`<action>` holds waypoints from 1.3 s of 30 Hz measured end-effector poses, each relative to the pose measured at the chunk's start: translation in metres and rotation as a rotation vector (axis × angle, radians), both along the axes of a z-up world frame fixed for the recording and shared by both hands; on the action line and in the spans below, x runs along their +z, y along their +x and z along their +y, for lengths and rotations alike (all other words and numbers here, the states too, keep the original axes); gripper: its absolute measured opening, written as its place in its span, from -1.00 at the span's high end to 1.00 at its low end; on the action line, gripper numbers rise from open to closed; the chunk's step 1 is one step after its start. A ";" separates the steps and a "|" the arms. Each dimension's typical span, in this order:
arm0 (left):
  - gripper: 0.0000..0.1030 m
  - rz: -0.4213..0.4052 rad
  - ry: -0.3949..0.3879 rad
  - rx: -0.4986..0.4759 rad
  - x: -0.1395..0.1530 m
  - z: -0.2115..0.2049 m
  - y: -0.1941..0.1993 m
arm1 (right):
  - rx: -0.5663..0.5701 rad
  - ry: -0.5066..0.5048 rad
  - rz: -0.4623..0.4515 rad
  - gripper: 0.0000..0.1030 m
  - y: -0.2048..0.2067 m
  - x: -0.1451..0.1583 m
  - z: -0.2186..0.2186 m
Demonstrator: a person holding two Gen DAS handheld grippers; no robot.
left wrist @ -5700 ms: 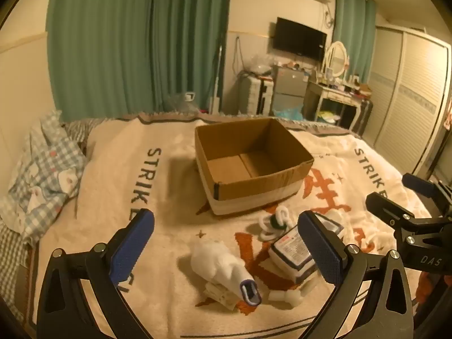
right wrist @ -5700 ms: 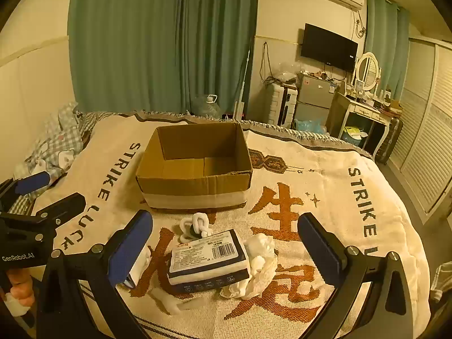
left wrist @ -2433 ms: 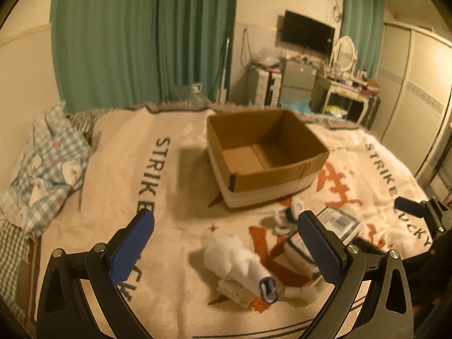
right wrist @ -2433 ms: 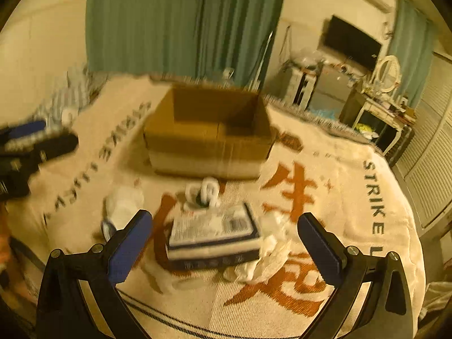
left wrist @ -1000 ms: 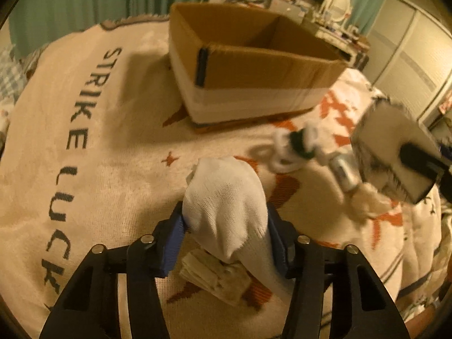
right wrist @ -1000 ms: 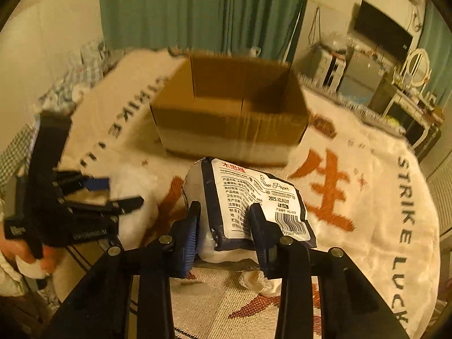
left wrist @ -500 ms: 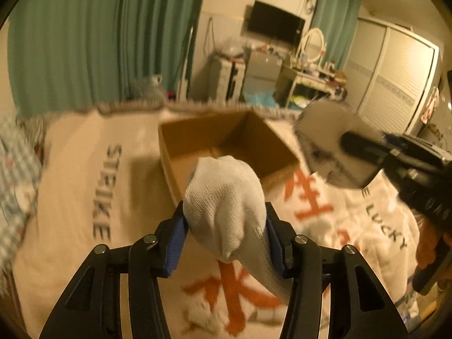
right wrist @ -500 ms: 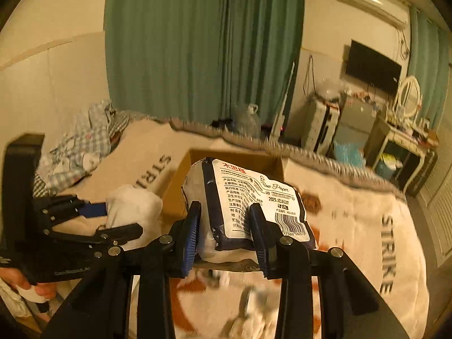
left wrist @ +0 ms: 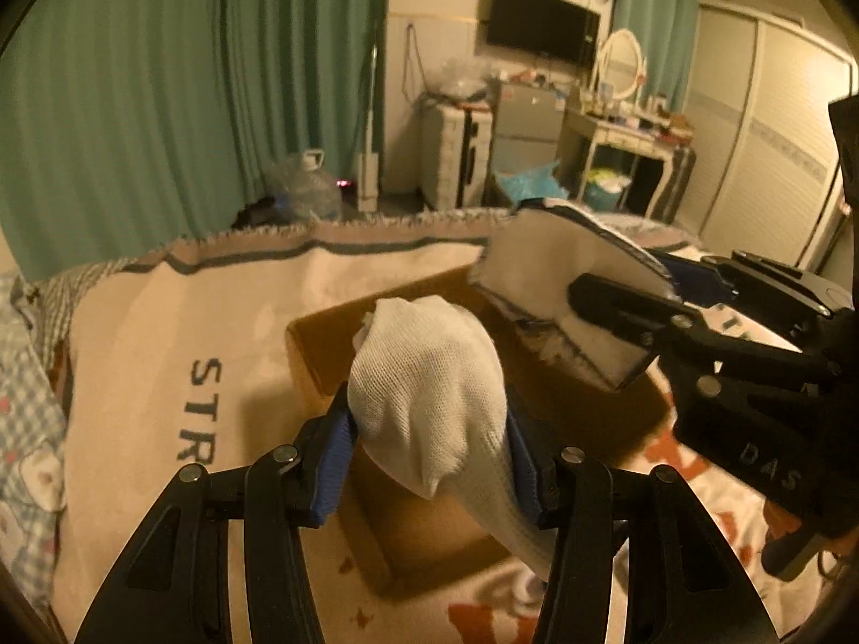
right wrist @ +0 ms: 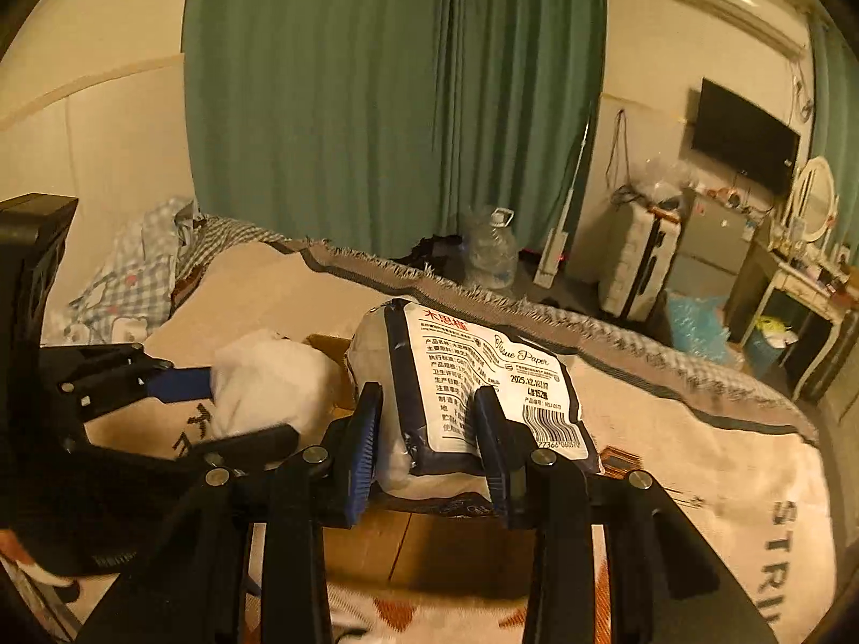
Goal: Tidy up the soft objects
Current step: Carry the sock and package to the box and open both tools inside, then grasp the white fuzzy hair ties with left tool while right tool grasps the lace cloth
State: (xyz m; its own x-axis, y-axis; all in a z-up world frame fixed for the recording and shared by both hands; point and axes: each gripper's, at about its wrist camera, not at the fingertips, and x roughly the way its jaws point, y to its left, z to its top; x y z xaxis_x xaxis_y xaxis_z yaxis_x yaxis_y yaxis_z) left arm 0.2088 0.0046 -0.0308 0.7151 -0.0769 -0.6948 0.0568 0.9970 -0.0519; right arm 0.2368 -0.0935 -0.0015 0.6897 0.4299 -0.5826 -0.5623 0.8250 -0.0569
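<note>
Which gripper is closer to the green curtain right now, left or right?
Hard to tell. The left gripper and right gripper hang side by side above the cardboard box, both facing the curtain.

white sock | navy-white tissue pack | brown box | green curtains

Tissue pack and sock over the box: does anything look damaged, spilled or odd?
Nothing stands out. The tissue pack is squeezed between the right gripper's jaws but looks sealed. The white sock sits held in the left gripper above the cardboard box.
</note>
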 end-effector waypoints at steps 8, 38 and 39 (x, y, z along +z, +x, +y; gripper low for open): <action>-0.24 0.069 -0.030 0.021 -0.027 0.000 0.017 | 0.015 0.070 0.124 0.08 0.034 -0.045 0.003; -0.85 -0.072 -0.015 0.094 0.033 -0.039 -0.125 | -0.181 -0.085 0.129 -0.89 -0.124 0.019 -0.130; -0.85 -0.054 -0.016 0.098 0.022 -0.040 -0.124 | -0.184 -0.089 0.149 -0.89 -0.125 0.009 -0.133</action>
